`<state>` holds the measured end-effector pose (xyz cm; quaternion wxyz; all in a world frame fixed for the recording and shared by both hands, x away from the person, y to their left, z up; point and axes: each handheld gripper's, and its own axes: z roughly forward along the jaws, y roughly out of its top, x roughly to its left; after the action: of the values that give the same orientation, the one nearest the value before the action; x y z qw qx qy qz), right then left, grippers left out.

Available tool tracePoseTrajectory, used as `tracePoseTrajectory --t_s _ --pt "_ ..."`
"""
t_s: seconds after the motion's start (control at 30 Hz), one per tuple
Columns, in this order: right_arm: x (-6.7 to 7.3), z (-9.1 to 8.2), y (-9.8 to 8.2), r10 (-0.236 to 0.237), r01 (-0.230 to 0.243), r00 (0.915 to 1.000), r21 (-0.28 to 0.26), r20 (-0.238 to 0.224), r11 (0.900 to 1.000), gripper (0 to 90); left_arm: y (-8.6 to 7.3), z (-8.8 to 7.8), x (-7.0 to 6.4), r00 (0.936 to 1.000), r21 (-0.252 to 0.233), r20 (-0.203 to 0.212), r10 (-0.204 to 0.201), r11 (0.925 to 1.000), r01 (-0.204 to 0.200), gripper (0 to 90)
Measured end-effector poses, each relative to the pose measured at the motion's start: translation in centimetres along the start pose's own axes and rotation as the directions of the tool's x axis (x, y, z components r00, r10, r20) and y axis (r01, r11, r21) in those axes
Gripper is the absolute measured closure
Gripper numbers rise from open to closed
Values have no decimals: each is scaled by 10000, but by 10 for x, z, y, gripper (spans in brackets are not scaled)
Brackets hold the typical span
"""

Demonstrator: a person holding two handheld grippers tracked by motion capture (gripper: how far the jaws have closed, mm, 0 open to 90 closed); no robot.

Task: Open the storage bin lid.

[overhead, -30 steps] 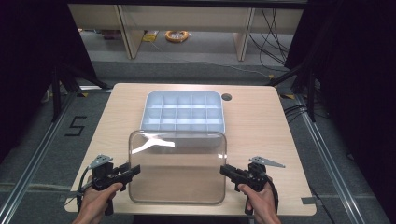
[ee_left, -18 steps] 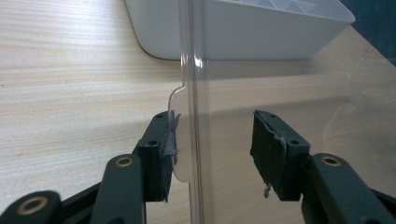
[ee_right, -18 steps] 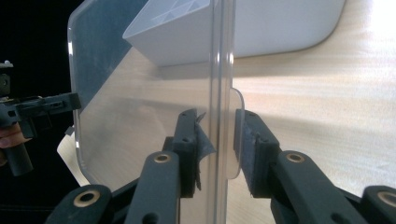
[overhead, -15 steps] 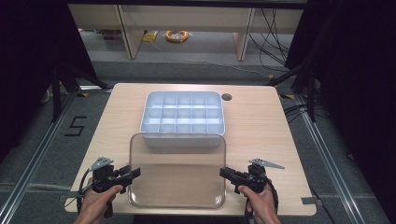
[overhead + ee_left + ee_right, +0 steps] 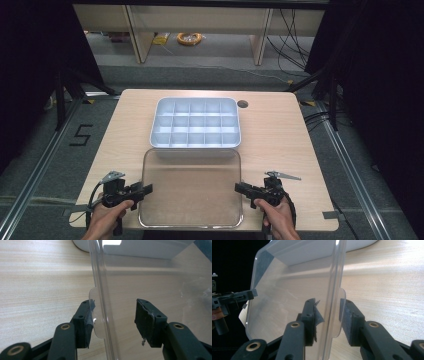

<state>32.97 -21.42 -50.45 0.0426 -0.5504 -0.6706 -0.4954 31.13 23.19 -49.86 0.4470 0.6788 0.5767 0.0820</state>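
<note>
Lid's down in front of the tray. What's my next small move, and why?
Probably draw both tongs outward off the clear lid: it lies on the table, the left tongs stand open around its rim, and the right tongs have just been opening with the rim between them.

You have the clear lid [image 5: 190,187] lying flat on the table [image 5: 280,135] at 6 o'clock, the compartment tray [image 5: 195,122] just behind it at 12, your left gripper [image 5: 144,190] at its 9 o'clock edge, your right gripper [image 5: 240,188] at 3.
</note>
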Motion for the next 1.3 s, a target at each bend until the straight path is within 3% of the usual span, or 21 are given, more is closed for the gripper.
tracePoseTrajectory --t_s 0.1,0.17,0.2,0.33,0.57,0.77,0.9,0.97,1.0,1.13,1.17,1.2,1.3 --pt "-2 1 0 -46 45 10000 121 47 9999 662 -1 3 2 10000 62 77 -14 10000 14 486" --pt "0 2 0 253 -254 9997 277 33 9993 655 -2 4 2 10000 182 52 -49 9998 49 484" --pt "-4 4 0 -140 137 9998 206 125 9997 652 -2 4 3 9999 225 109 -41 9997 38 482" --pt "-5 5 2 -102 96 9998 380 167 9992 645 -3 8 4 10000 254 17 3 9997 -3 477" --pt "-11 7 2 -466 445 9978 434 479 9981 653 -5 10 5 9998 475 -142 108 9988 -101 470" --pt "-12 9 2 -225 196 9989 696 417 9974 647 -6 14 7 9997 757 -227 120 9971 -103 455" --pt "-13 10 3 -368 337 9981 612 501 9976 650 -6 14 8 9984 1013 -288 485 9938 -454 449" --pt "-14 11 4 -371 338 9977 586 570 9977 649 -7 16 6 9991 816 -301 295 9963 -270 444" --pt "-14 11 4 -323 285 9976 613 615 9977 648 -6 15 7 9980 985 -342 533 9939 -497 444" --pt "-17 14 3 -342 306 9975 580 621 9978 648 -7 16 6 9975 920 -423 564 9944 -523 437" --pt "-16 12 4 -208 178 9982 543 560 9984 644 -7 18 3 9984 706 -426 363 9970 -332 431" --pt "-14 12 5 -71 36 9970 448 765 9990 634 -7 17 5 9975 870 -459 541 9950 -499 418" --pt "-19 10 10 -340 335 9980 110 539 9994 648 -5 17 7 9968 820 -613 509 9956 -458 346"
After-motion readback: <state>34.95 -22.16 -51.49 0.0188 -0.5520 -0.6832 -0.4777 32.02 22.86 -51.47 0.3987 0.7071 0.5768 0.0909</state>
